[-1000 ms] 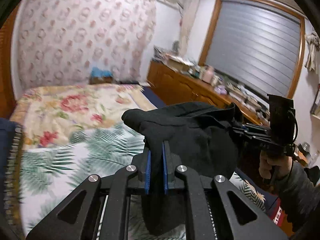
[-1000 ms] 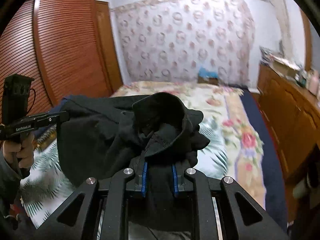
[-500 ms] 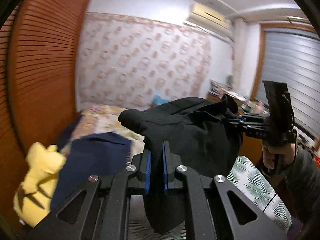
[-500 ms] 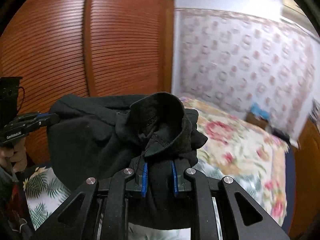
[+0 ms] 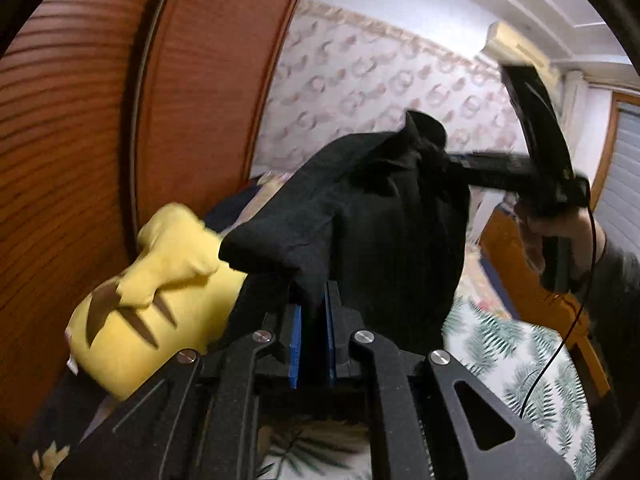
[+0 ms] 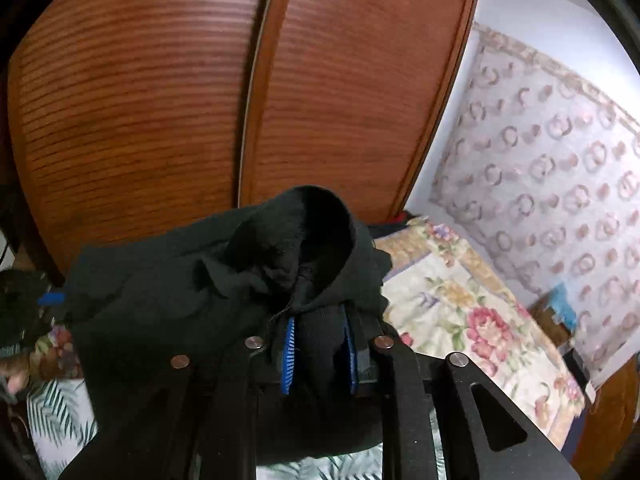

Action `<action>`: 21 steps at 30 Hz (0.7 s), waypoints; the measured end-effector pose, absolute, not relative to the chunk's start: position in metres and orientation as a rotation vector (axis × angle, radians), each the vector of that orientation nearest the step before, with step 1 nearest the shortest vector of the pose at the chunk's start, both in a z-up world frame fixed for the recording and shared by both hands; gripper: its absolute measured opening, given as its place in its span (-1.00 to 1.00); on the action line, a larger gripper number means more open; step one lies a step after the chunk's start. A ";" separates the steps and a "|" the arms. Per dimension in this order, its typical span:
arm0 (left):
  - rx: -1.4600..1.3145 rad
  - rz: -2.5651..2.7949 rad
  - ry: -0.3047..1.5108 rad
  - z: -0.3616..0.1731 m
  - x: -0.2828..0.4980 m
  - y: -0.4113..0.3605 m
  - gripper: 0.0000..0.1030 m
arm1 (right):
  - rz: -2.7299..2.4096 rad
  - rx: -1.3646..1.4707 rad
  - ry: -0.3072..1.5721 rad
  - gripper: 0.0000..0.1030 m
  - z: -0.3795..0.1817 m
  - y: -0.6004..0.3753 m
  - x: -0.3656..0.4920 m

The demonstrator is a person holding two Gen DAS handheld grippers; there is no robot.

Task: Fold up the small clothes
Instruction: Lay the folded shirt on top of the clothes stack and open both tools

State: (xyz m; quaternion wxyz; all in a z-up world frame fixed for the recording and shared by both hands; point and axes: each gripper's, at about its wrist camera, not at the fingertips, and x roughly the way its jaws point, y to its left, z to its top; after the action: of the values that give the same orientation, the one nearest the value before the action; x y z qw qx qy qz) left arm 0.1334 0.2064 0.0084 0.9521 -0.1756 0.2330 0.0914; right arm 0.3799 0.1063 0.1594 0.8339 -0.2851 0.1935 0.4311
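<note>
A black garment (image 5: 400, 240) hangs in the air, stretched between both grippers. My left gripper (image 5: 312, 300) is shut on one bunched edge of it, with cloth filling the gap between the blue pads. In the left wrist view my right gripper (image 5: 452, 160) bites the far upper corner, held by a person's hand (image 5: 540, 236). In the right wrist view my right gripper (image 6: 318, 320) has a thick fold of the garment (image 6: 180, 312) between its pads; its jaws are opening, with the cloth still filling the gap. My left gripper (image 6: 52, 300) shows at the far left edge.
A yellow plush toy (image 5: 160, 300) lies close on the left, against the slatted wooden wardrobe doors (image 6: 160, 100). Below are a palm-leaf sheet (image 5: 520, 360) and a floral quilt (image 6: 480, 320) on the bed. Wooden furniture (image 5: 520, 288) stands beyond the bed.
Both views have swung left, from the bed and window wall toward the wardrobe. The yellow plush toy now looms near the left gripper. The garment stays held between both grippers.
</note>
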 end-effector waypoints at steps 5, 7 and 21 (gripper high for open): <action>-0.315 0.192 0.517 -0.001 0.130 0.207 -0.79 | 0.912 -0.475 0.443 0.32 0.160 0.114 0.408; -0.303 0.183 0.506 0.002 0.125 0.207 -0.63 | 0.885 -0.468 0.426 0.36 0.161 0.109 0.410; -0.157 0.104 0.450 0.042 0.102 0.151 0.60 | 0.783 -0.286 0.423 0.36 0.105 0.020 0.303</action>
State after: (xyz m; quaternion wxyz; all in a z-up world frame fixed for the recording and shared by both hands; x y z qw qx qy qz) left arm 0.1017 0.1509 0.0418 0.9704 -0.0779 0.2229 0.0516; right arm 0.3033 0.0197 0.1050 0.8927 -0.1379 0.2040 0.3775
